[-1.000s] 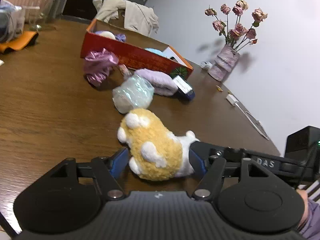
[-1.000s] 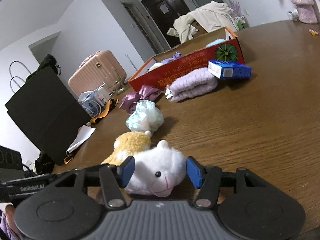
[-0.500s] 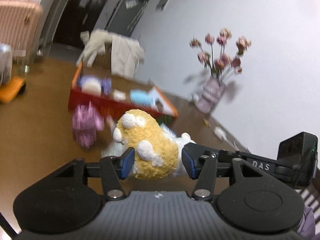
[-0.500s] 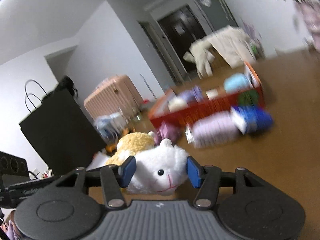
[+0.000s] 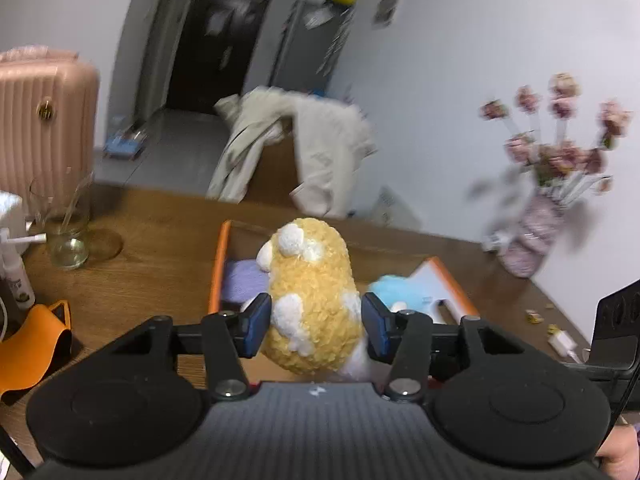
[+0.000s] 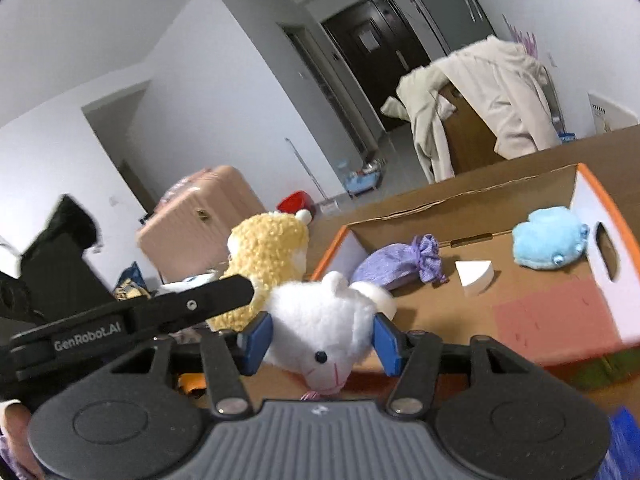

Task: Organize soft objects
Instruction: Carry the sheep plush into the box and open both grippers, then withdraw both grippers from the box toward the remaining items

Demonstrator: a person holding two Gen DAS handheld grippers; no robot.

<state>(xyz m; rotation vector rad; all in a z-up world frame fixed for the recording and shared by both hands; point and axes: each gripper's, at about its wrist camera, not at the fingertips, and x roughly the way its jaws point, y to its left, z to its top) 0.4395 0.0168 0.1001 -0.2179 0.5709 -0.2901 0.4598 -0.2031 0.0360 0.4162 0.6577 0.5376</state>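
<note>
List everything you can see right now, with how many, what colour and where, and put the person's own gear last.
plush: 1, yellow and white, held in both claws above the box's near edge
box: 1, orange rim, cardboard inside, on the table
pouch: 1, purple, in the box, left side
blue toy: 1, light blue, in the box, right end
white wedge: 1, white, box floor, middle
table: 1, brown wood
vase: 1, pink, dried roses, table's right end
jar: 1, clear glass, table's left side
suitcase: 1, pink, beyond the table, left
coat: 1, beige, draped behind the table
left claw: 1, black, blue pads, closing on the plush body
right claw: 1, black, blue pads, on the plush head
</note>
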